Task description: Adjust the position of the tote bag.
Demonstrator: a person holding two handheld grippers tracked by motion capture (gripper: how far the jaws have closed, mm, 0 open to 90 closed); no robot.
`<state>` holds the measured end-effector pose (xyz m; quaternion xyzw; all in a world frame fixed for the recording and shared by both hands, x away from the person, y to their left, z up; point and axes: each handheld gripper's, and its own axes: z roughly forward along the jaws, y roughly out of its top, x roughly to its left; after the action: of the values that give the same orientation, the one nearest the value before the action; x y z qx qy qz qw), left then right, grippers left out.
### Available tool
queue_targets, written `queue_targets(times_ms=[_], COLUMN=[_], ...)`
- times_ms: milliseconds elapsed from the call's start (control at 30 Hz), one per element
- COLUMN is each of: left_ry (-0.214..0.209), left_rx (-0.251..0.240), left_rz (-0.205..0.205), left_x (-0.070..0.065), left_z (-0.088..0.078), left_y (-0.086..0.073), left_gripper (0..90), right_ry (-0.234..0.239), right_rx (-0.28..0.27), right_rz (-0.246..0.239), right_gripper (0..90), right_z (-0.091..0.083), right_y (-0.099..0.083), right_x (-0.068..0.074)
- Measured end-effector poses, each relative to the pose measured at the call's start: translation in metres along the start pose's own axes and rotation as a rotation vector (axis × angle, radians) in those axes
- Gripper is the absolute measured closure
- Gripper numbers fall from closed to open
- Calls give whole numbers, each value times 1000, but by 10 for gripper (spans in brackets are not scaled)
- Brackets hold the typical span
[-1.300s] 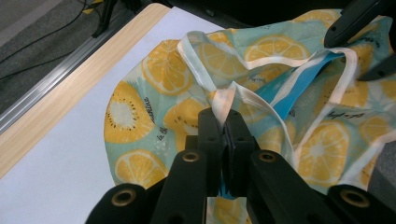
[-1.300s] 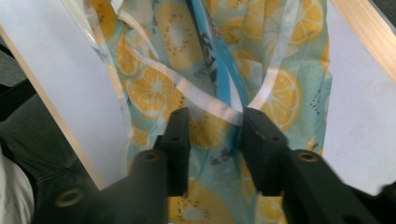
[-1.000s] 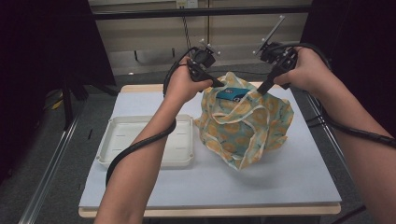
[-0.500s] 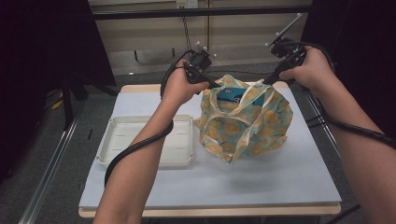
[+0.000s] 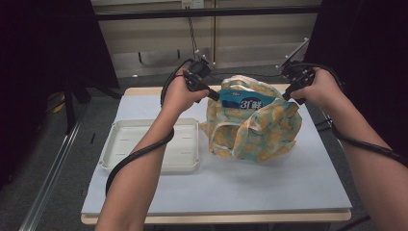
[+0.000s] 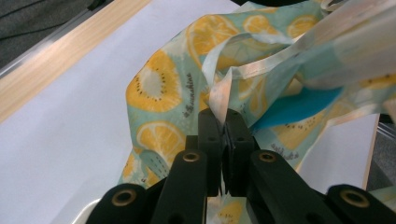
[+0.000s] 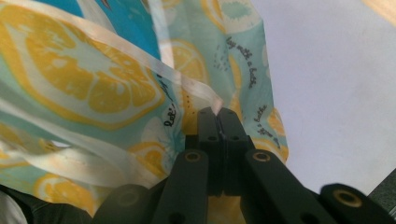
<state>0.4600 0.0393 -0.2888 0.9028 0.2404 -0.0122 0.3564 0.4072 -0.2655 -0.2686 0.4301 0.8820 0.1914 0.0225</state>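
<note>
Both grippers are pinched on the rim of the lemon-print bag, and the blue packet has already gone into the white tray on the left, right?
Not quite. The blue packet sits inside the lemon-print bag, not in the white tray, which holds nothing; the high view shows this. The rest stands: the left gripper and right gripper are each shut on the bag's rim.

A table [image 5: 288, 192] with a white cover bears a white tray [image 5: 154, 147] beside a lemon-print bag [image 5: 255, 130].
</note>
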Motion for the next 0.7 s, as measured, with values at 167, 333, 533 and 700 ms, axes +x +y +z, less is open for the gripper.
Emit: queue_targets(times_ms=[167,333,533,700], left_ry=[-1,-6,-8,-19], left_rx=[6,3,0,8], left_rz=[0,-3,-27,-43], left_x=[2,2,-1,-1], left_z=[-1,-2,2,6], left_y=[-5,-7,-12,-16], left_gripper=[877,876,870,875], right_ry=[12,21,20,4], right_rx=[-4,-5,-7,0], right_rz=[13,20,25,20], right_gripper=[891,887,870,856], right_z=[1,1,2,4], right_y=[-9,-16,-24,-31], right_x=[-5,-8,-11,-13])
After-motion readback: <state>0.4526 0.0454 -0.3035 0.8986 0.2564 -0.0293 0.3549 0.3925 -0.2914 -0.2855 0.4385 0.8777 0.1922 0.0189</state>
